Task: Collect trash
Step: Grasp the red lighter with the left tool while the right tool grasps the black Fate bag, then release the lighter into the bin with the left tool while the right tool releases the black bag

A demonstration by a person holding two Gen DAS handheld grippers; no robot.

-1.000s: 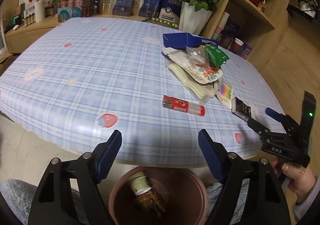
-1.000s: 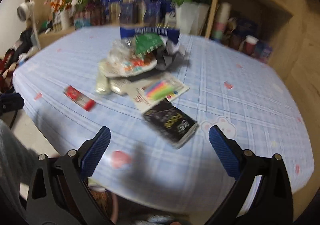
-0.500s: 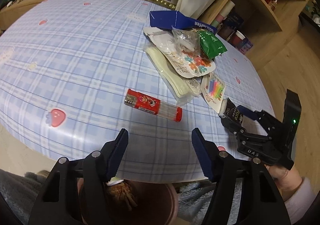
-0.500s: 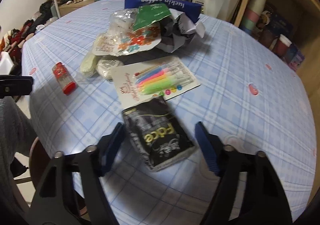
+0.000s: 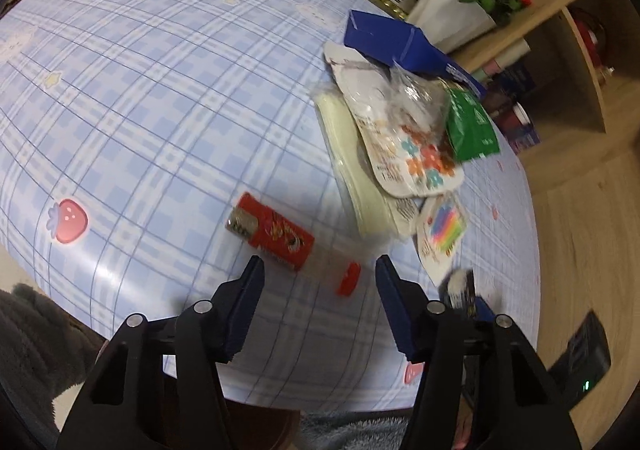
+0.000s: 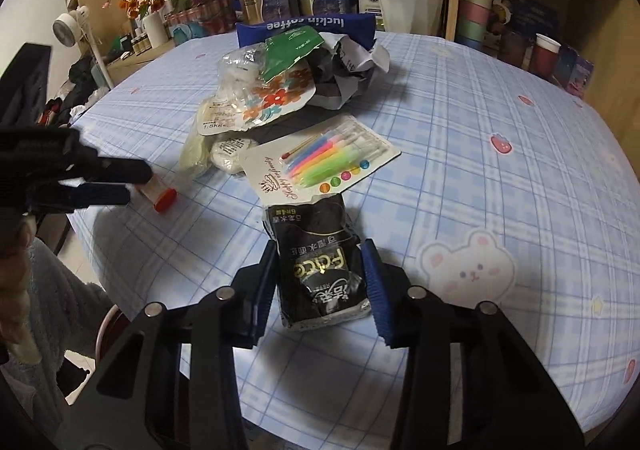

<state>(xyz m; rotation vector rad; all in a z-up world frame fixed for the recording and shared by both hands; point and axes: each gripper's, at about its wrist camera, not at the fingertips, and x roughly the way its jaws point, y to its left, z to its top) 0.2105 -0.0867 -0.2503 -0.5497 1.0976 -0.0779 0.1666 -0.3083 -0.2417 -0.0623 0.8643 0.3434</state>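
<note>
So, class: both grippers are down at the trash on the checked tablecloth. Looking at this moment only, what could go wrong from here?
1. The right gripper has just closed on the soft black packet, which is already buckling and may slip out when lifted.
2. The packet's far end lies against the candle card, so lifting could drag the card.
3. The left gripper, just narrowing, straddles only the clear, red-capped end of the red tube, which might roll or pivot away.

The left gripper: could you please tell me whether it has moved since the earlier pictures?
Yes. The left gripper has come in over the table edge toward the red tube, its jaws just closing, not yet touching it.
</note>
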